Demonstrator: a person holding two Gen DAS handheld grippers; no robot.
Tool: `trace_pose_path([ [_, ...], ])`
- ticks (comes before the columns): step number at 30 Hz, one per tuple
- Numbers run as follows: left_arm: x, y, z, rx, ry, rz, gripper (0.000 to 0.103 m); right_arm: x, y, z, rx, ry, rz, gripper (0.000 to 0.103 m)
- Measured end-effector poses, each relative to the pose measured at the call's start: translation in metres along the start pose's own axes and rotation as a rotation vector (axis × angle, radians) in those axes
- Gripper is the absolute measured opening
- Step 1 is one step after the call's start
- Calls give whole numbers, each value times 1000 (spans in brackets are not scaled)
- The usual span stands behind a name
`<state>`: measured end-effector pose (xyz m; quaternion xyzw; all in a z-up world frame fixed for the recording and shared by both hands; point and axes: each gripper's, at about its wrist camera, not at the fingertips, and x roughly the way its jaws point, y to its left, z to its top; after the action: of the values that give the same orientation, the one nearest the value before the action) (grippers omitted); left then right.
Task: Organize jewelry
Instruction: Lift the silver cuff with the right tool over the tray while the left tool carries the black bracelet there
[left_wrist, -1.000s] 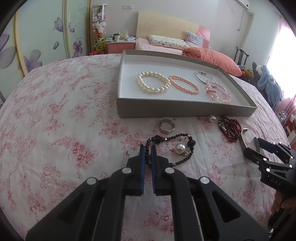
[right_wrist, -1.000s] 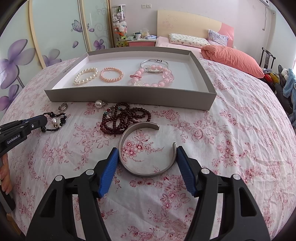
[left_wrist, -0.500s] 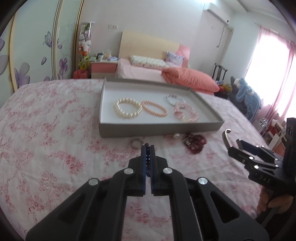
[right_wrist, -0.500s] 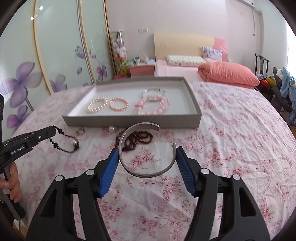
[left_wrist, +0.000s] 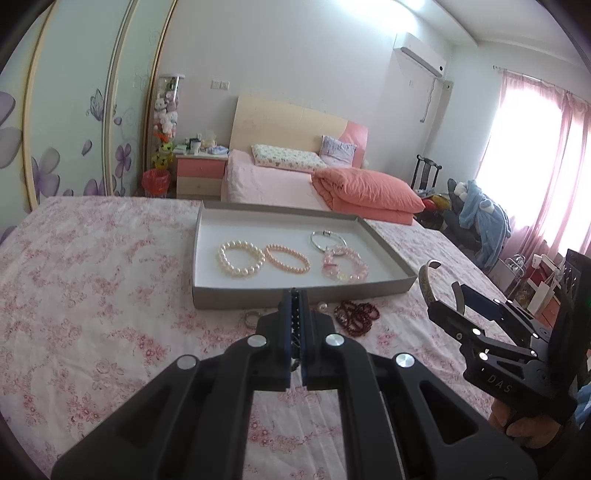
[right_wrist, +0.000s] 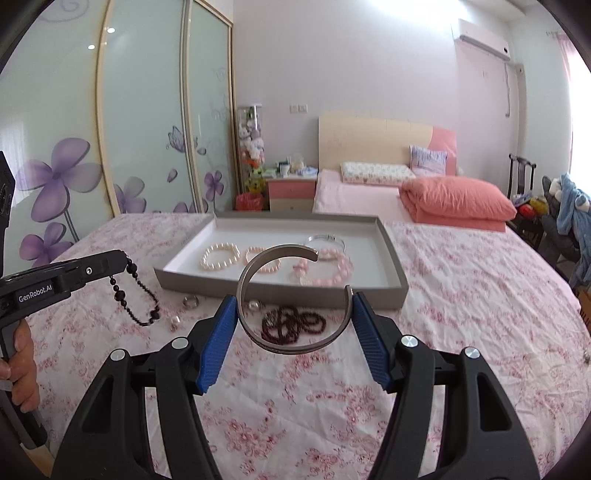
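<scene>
Your left gripper (left_wrist: 294, 295) is clamped tight on the black bead bracelet (right_wrist: 137, 293), which hangs from the fingertips above the floral bedspread (right_wrist: 461, 295), clear of the cloth. Your right gripper (right_wrist: 293, 314) has its blue pads pressed on the two outer sides of the open silver cuff bangle (right_wrist: 284, 299), carrying it in the air with its gap turned up and to the right.

The grey tray (left_wrist: 295, 297) lies on the bedspread ahead of both grippers, its near wall facing you. Inside it, running left to right, are the white pearl bracelet (left_wrist: 240, 257), the peach bead bracelet (left_wrist: 287, 257), the thin silver bangle (left_wrist: 328, 239) nearer the far wall, and the pink crystal bracelet (left_wrist: 343, 264) just in front of that bangle, perhaps overlapping it; the view is too soft to be sure.

On the cloth just outside the tray's near wall lie the dark red bead strand (right_wrist: 293, 325), a loose pearl (right_wrist: 254, 304) and a silver ring (right_wrist: 191, 302).
</scene>
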<state>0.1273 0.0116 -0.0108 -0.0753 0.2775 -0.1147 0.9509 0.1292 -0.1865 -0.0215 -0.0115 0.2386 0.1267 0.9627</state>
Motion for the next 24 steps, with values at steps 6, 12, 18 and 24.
trace_pose_path([
  [6,-14,-12,9,52,-91,78,5,-10,9,12,-32,-94,-21,63],
  [12,-23,-25,18,111,-168,142,5,-18,19,23,-68,-203,-54,63],
  [18,-18,-28,26,121,-186,170,5,-18,17,35,-74,-256,-69,64],
  [24,-10,-28,37,126,-218,212,5,-15,13,50,-67,-318,-98,64],
])
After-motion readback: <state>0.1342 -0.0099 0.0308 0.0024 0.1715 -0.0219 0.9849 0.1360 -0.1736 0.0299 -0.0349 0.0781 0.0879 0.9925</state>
